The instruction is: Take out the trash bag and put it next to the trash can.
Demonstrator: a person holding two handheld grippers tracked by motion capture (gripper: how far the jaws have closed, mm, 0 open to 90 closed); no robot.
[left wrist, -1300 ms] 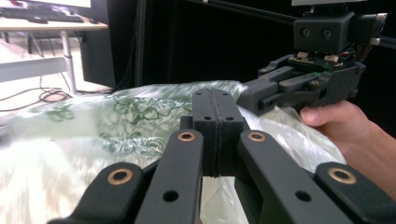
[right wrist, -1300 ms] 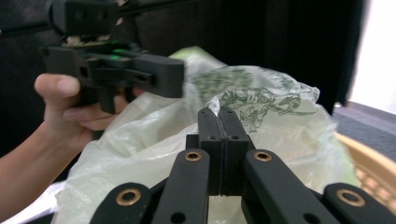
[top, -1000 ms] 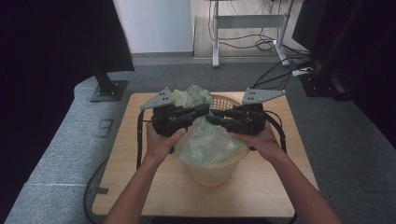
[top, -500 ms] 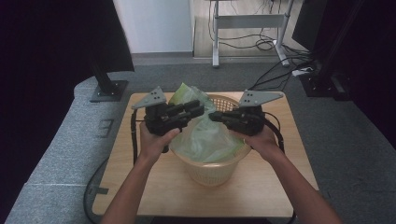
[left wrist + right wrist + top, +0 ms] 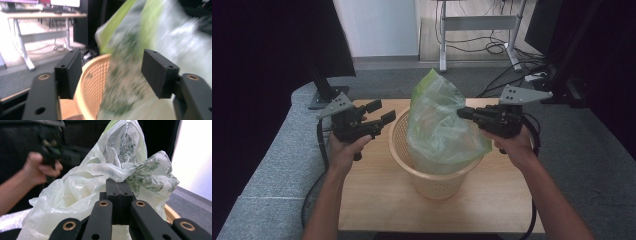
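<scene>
Right hand-held gripper [image 5: 462,113] has its jaws pressed together on a fold of the thin, translucent green-printed plastic bag [image 5: 439,127], pinching it at the bag's right side and holding it up. Left hand-held gripper [image 5: 381,112] has just been opening; its jaws stand spread, nothing between them, just off the bag's left side. That bag rises from the round yellow mesh plastic basket [image 5: 432,177], which stands mid-worktop [image 5: 372,200].
</scene>
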